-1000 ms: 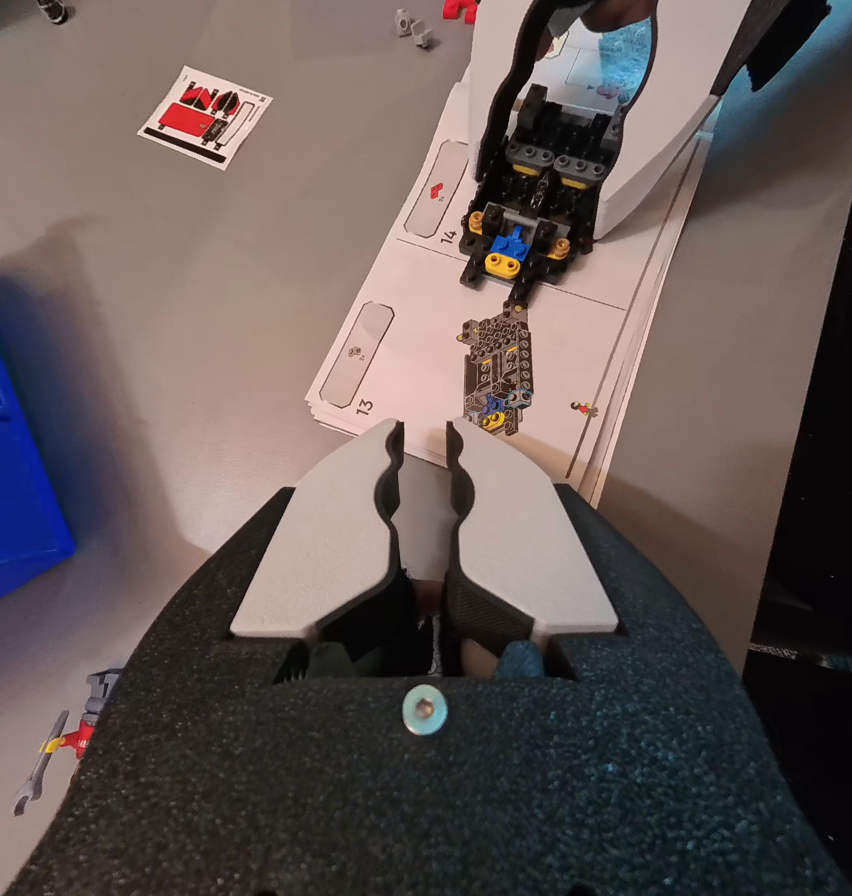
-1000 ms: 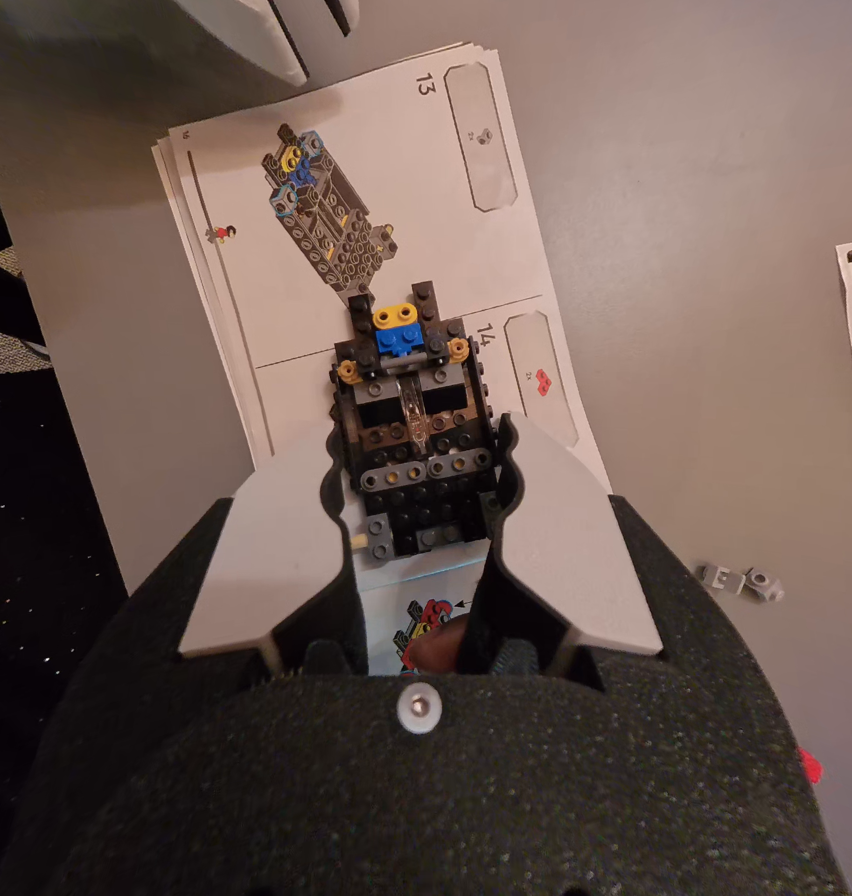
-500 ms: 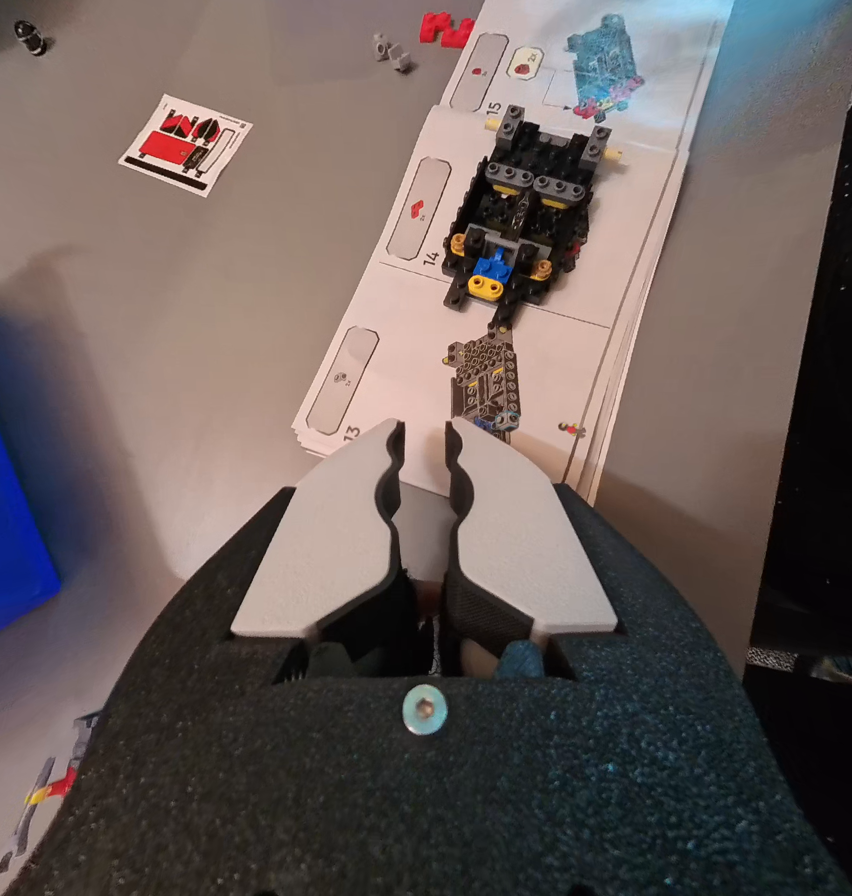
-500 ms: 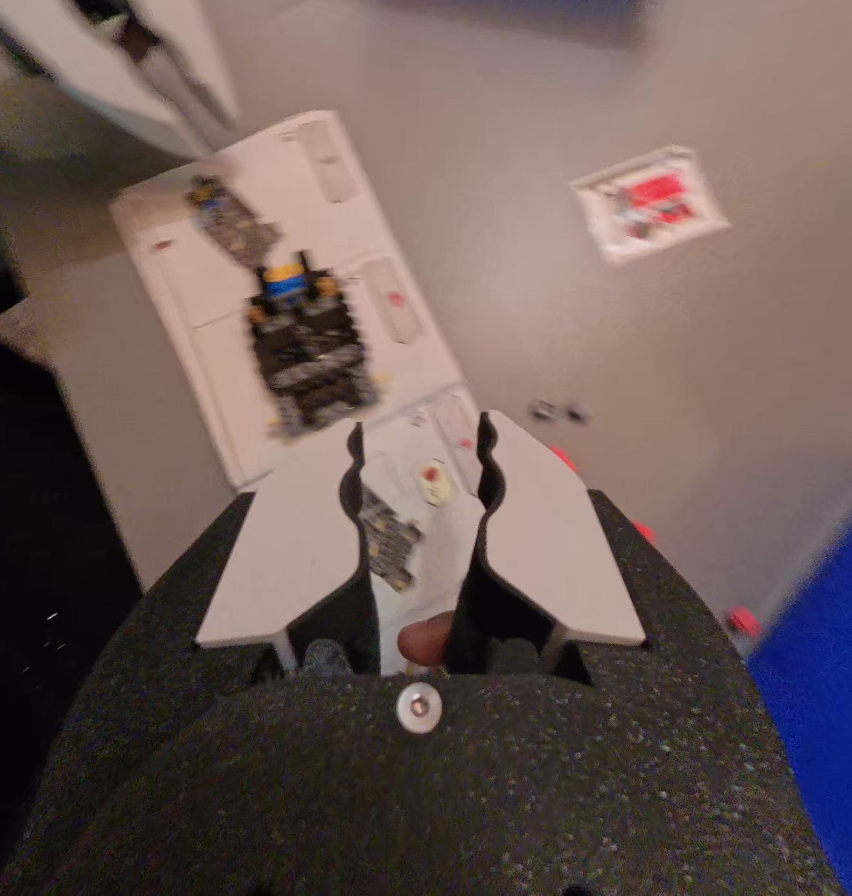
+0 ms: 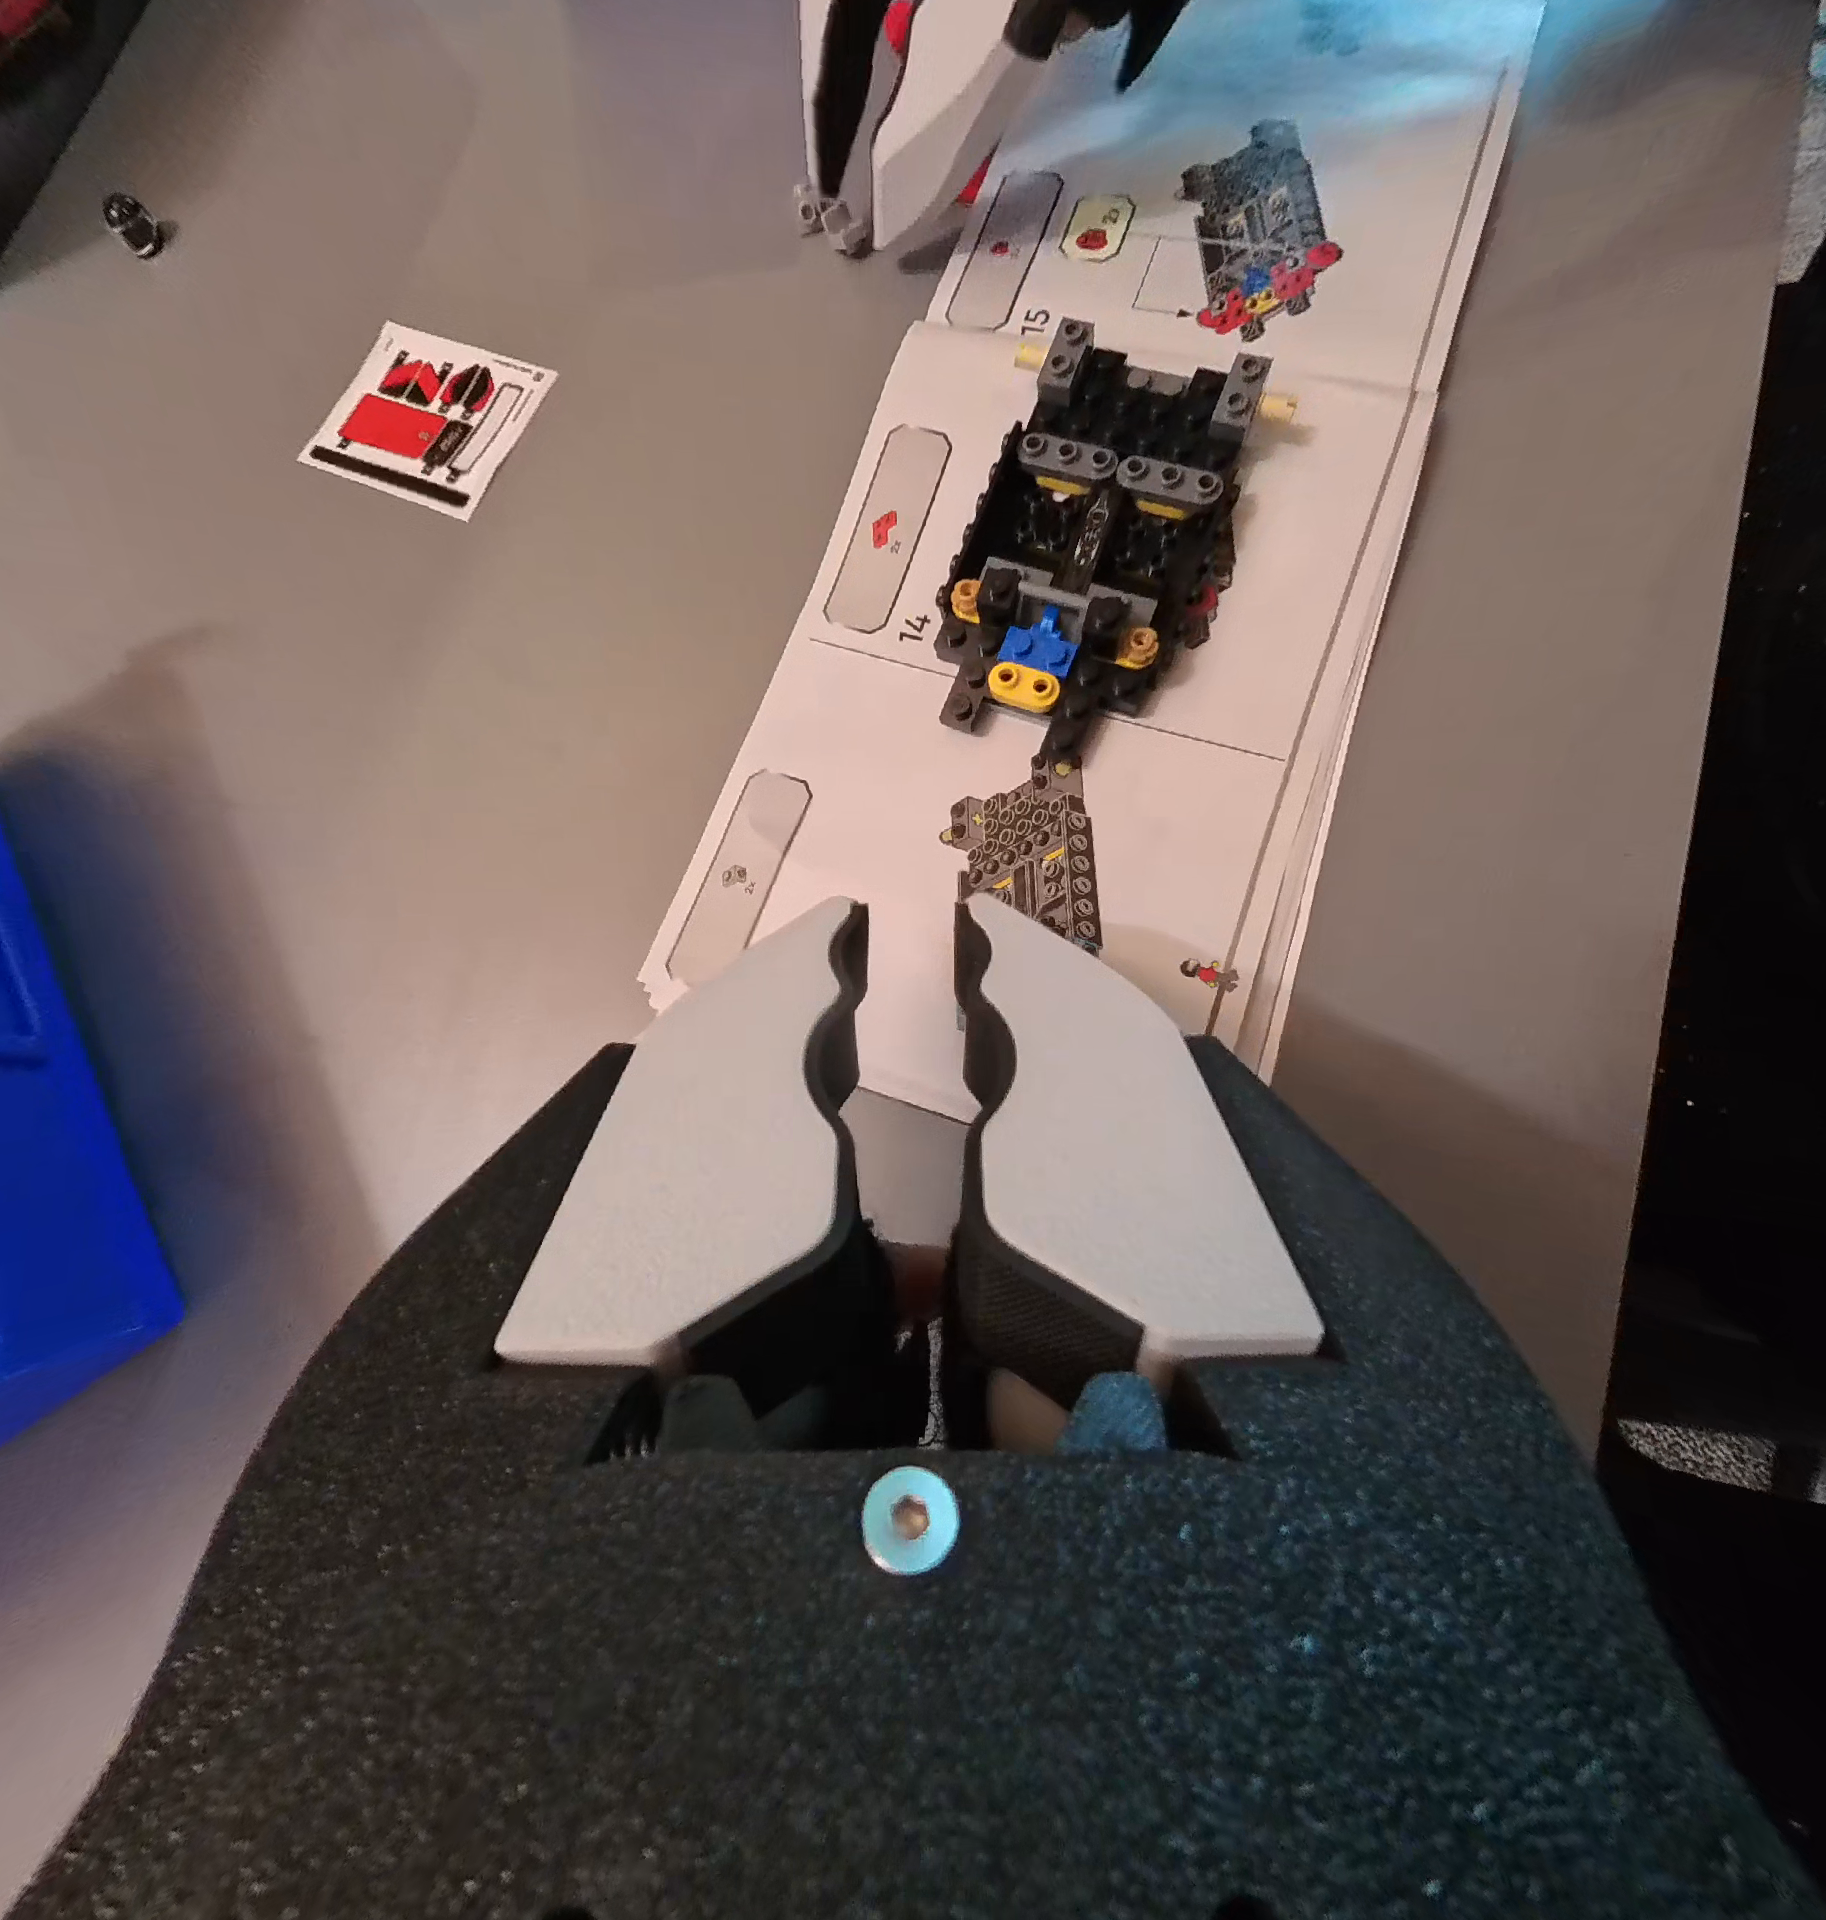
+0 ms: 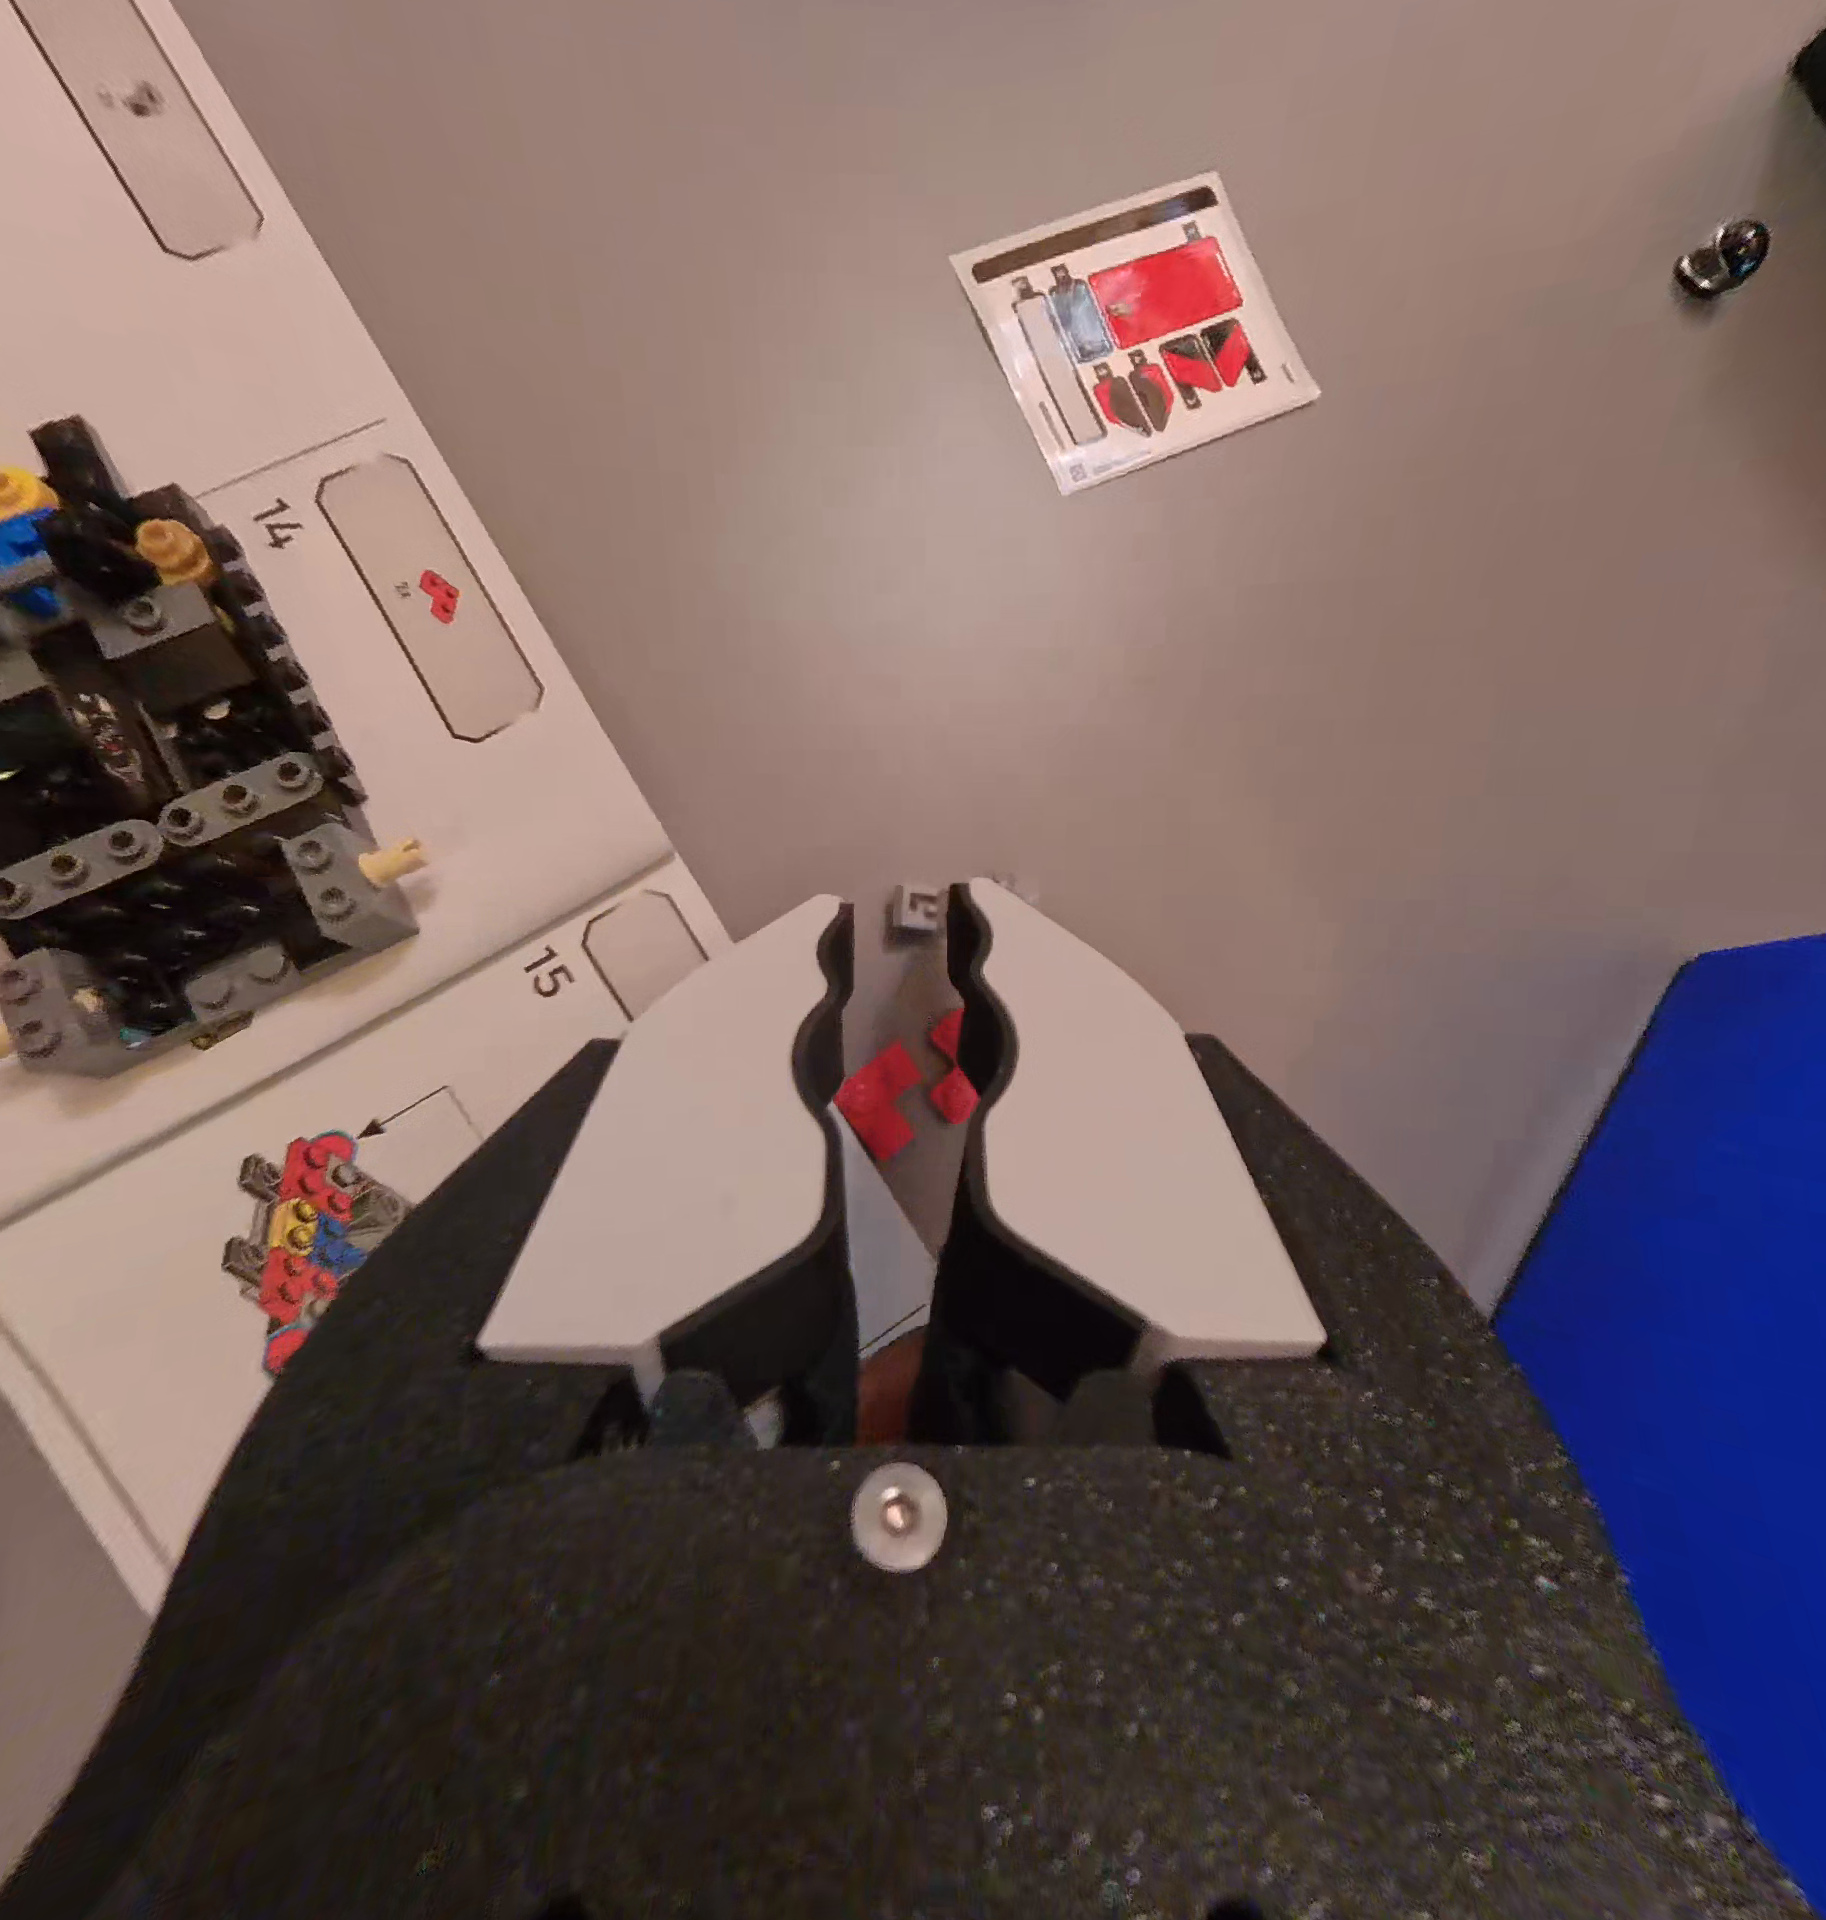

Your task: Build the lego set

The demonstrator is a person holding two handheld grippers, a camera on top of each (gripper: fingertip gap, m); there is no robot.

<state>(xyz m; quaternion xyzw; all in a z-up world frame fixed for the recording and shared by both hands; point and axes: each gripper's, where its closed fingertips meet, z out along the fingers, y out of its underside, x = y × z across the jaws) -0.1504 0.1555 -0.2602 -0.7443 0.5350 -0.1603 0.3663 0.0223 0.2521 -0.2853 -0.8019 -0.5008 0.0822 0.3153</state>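
Lego chassis (image 5: 1096, 540) sits on the open instruction booklet (image 5: 1304, 831) on the table (image 5: 473, 727), free of both grippers. We judge we're fetching the two red pieces (image 6: 893, 1107) beside the booklet: right gripper (image 6: 893, 920) hangs over them, jaws narrowly apart and empty; left gripper (image 5: 909, 925) likewise, over the booklet's near edge. Next: lower and close on one red piece only.

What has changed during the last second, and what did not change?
The right gripper released the black lego model, leaving it on the instruction booklet, then swung off to the table beside it, over two red pieces, jaws narrowed but still empty. The left gripper stayed empty over the booklet's near edge; sticker sheet unmoved.
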